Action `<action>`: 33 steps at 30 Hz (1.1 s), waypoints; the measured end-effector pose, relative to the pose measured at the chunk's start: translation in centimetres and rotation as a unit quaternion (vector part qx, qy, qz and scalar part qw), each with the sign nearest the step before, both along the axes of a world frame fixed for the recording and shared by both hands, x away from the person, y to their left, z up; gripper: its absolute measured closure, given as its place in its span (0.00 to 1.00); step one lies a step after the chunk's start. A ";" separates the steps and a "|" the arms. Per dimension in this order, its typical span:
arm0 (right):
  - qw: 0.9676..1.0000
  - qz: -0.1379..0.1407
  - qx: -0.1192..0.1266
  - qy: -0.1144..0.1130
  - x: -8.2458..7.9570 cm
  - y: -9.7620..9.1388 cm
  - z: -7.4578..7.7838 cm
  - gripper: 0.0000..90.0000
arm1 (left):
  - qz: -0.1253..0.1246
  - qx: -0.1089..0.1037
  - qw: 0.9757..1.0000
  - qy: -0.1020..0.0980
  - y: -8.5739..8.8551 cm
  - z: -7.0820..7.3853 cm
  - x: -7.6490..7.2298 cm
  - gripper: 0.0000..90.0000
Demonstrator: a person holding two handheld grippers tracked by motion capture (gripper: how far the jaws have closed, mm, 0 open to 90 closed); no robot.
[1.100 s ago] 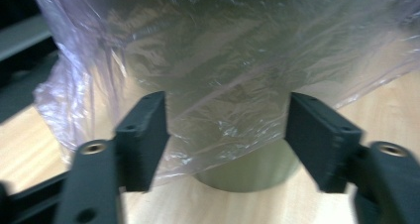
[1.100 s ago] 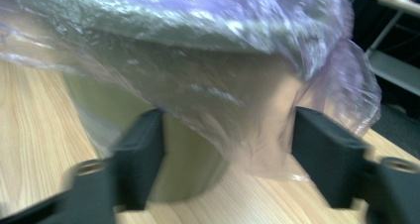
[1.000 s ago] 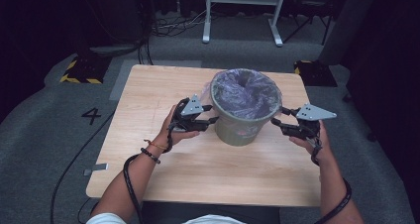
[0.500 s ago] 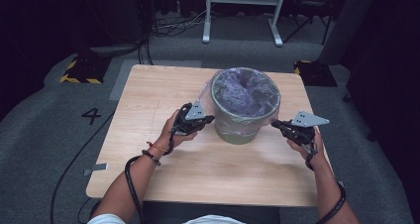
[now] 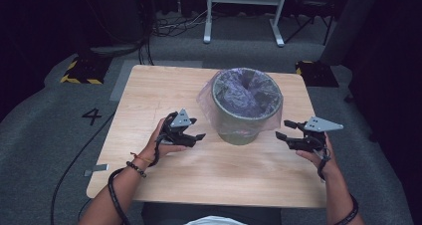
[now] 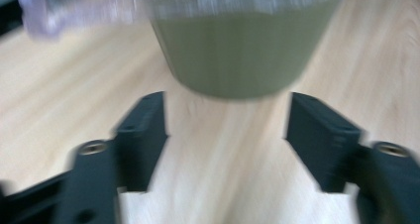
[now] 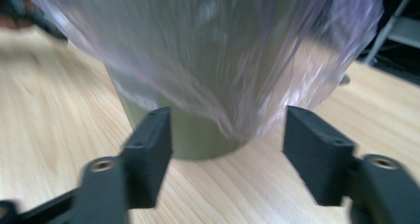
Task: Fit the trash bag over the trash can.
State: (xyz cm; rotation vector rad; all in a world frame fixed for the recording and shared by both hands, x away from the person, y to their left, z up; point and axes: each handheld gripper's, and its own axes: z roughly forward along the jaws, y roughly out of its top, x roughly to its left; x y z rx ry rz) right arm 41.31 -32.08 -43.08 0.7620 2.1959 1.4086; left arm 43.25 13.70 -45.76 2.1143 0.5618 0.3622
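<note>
The green bin (image 5: 247, 116), lined with a purple bag (image 5: 209, 101), stands on the tabletop (image 5: 149, 85) between both tools; left tool (image 5: 195, 137) and right tool (image 5: 281, 138) have just been opening, jaws apart, nothing between them

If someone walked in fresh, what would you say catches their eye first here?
The olive-green round bin, lined with a translucent purple plastic bag folded over its rim, stands at the middle of the light wooden table. The left gripper and right gripper flank it, jaws just opened, holding nothing.
</note>
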 end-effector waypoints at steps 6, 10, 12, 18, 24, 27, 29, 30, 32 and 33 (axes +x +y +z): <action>0.998 0.006 0.044 -0.036 -0.6 -0.6 4.5 0.24 | -0.006 0.027 0.999 0.043 1.6 -1.5 -2.0 0.19; 0.998 -0.001 0.034 -0.047 -0.1 0.3 7.6 0.25 | 0.000 0.036 0.998 0.054 2.0 -2.1 -2.6 0.19; 0.998 0.009 0.040 -0.054 0.3 1.0 8.9 0.22 | -0.003 0.042 0.997 0.060 2.2 -2.8 -3.0 0.19; 0.998 0.013 0.020 -0.066 1.9 3.8 12.0 0.23 | -0.006 0.053 0.996 0.065 2.4 -3.4 -3.5 0.19; 0.999 0.018 -0.002 -0.051 4.0 6.7 13.4 0.24 | 0.002 0.057 0.997 0.061 2.1 -3.9 -3.2 0.22; 0.999 0.026 -0.015 -0.039 4.9 8.0 13.7 0.24 | 0.001 0.063 0.996 0.061 1.9 -4.2 -3.2 0.22; 0.999 0.026 -0.018 -0.033 5.1 8.4 13.7 0.24 | 0.001 0.065 0.996 0.061 1.9 -4.4 -3.3 0.21; 0.999 0.029 -0.030 -0.026 5.6 9.3 13.7 0.24 | 0.000 0.064 0.996 0.062 1.9 -4.5 -3.3 0.21; 0.999 0.027 -0.035 -0.019 5.9 9.9 13.7 0.24 | 0.000 0.063 0.996 0.063 2.0 -4.5 -3.2 0.21; 0.999 0.029 -0.041 -0.015 6.1 10.2 13.6 0.24 | 0.000 0.063 0.996 0.064 2.0 -4.5 -3.2 0.21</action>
